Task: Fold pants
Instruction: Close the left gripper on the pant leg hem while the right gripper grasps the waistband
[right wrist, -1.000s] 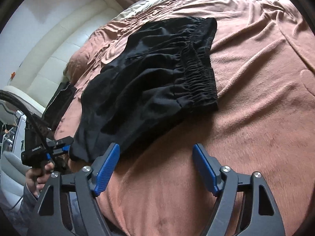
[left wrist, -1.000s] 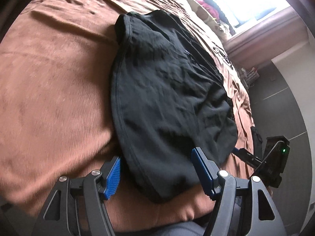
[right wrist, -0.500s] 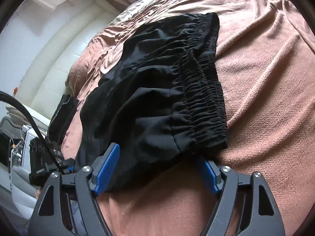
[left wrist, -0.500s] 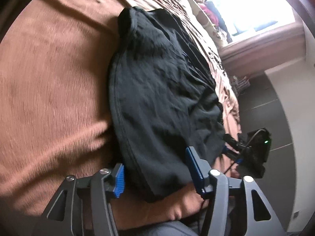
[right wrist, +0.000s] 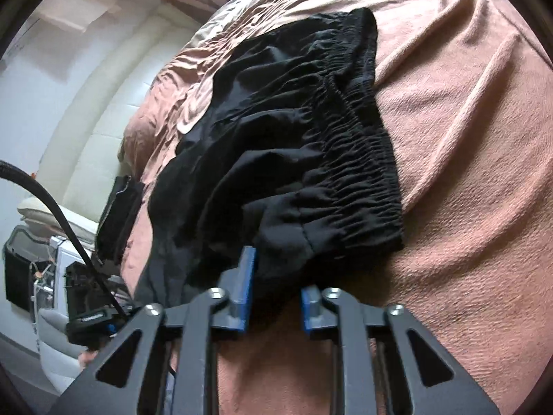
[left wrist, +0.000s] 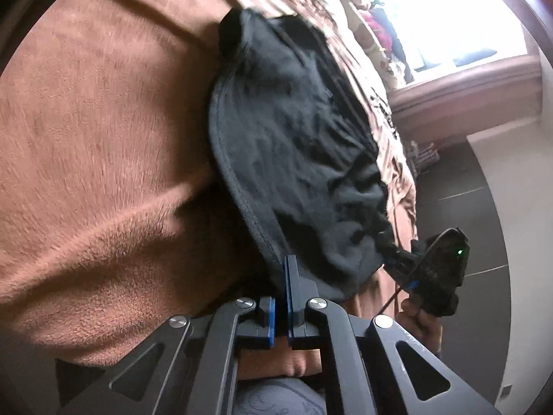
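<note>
— Where were the pants (left wrist: 297, 159) when you looked?

— Spread on the bed, over the brown blanket (left wrist: 103, 138), near its front edge. Black, crumpled, the gathered waistband (right wrist: 359, 159) on the right side.

— And the left gripper (left wrist: 281, 269)?

— Its jaws had just been closing, and they were pinched tight on the stitched hem at the near corner of the cloth, blue pads almost meeting.

— The right gripper (right wrist: 276, 276)?

— Its jaws had just been closing too. They were clamped on a bunch of black fabric just below the waistband; a wider gap stayed between the pads because the fold was thick.

— Anything else in the room?

— A bright window (left wrist: 449, 17) beyond the bed, and a pale padded headboard (right wrist: 103, 131) on the other side.
</note>
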`<move>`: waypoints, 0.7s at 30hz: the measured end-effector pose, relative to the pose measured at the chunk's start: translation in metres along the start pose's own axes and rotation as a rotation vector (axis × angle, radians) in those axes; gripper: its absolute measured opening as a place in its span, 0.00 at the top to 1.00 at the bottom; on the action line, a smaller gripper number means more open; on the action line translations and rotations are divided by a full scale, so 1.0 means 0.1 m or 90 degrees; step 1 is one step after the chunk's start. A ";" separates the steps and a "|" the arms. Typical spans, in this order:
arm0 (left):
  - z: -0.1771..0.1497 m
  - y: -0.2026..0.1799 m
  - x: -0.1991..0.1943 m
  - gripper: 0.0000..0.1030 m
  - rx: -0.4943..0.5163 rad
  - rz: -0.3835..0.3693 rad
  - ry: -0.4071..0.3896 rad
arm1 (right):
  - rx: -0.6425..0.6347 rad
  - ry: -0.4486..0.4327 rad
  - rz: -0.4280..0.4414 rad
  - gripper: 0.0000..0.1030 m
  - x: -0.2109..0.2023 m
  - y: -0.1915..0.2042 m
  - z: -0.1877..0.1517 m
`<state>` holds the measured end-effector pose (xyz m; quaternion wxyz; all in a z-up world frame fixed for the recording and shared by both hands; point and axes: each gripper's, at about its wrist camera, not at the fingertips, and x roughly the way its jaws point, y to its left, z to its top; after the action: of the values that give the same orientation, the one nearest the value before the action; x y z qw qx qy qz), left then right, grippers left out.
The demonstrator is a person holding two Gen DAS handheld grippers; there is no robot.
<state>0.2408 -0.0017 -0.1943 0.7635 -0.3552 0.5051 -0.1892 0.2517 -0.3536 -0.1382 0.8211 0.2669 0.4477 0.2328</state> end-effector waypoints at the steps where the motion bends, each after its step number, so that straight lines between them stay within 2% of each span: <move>1: 0.01 -0.04 -0.04 0.96 0.008 0.000 -0.006 | -0.006 -0.004 -0.001 0.93 -0.02 0.04 0.00; 7: 0.12 -0.20 -0.24 0.96 0.028 -0.012 -0.046 | -0.027 -0.041 0.006 0.96 -0.23 0.22 -0.01; 12: 0.27 -0.41 -0.32 0.97 0.057 -0.022 -0.069 | -0.017 -0.063 0.001 0.98 -0.35 0.32 0.00; 21: 0.61 -0.67 -0.41 0.97 0.088 -0.037 -0.100 | 0.016 -0.105 0.023 0.98 -0.48 0.34 0.10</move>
<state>0.2832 0.0012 -0.1043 0.8175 -0.3298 0.4192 -0.2173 0.2316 -0.3597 -0.0825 0.8474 0.3037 0.3765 0.2191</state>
